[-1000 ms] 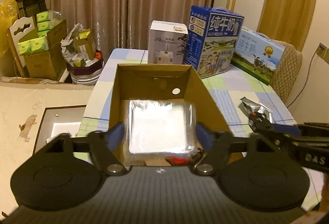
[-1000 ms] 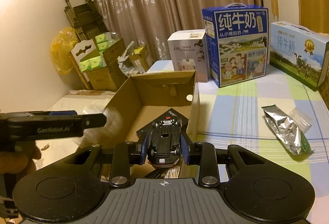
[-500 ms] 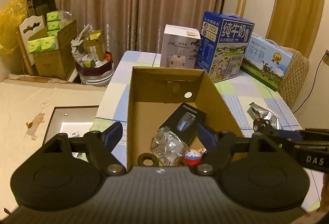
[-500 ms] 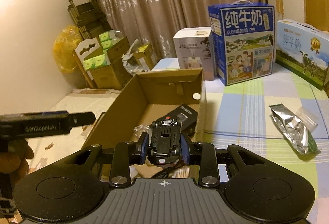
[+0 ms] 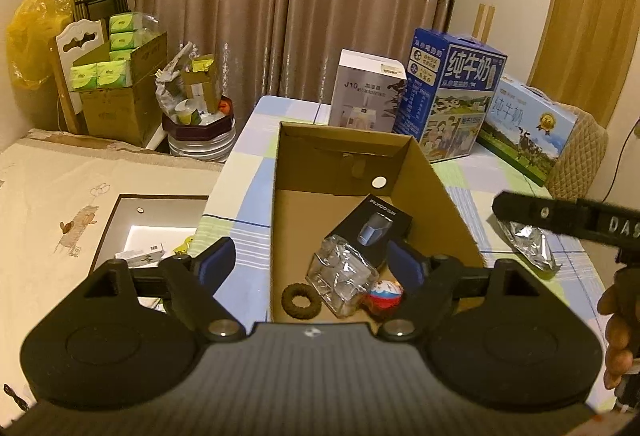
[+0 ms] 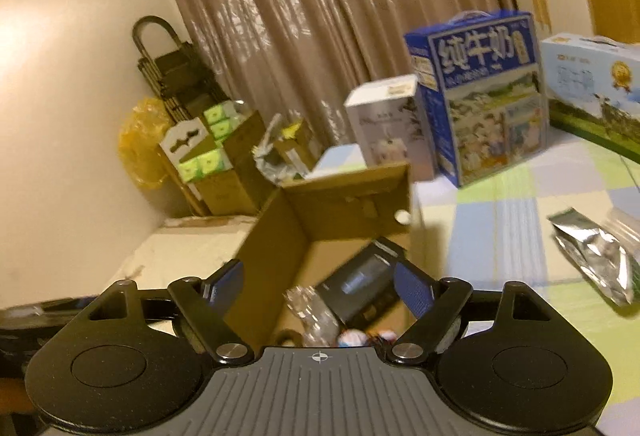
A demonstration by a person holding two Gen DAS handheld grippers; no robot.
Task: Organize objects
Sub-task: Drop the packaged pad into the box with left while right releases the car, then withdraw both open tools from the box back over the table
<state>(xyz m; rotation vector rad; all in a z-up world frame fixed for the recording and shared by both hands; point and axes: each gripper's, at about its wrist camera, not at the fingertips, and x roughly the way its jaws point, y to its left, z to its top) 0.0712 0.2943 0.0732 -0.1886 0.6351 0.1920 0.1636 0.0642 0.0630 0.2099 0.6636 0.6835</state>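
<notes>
Crinkled clear wrapper [image 5: 342,282] in cardboard box [image 5: 436,192].

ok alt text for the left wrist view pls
The open left gripper hangs over a brown cardboard box holding a black product box, clear plastic packet, brown ring and red-and-white egg toy.

Left tongs [image 5: 310,264] spread wide, empty, above cardboard box [image 5: 440,196].

The bench [image 5: 472,196] carries a checked cloth in blue, green and white. Directly on it stand an open cardboard box [image 5: 444,204], a white carton [image 5: 366,96], a tall blue milk carton [image 5: 452,92] and a light blue milk case [image 5: 524,132]. A silver foil pouch [image 6: 592,256] lies flat at the right.
</notes>
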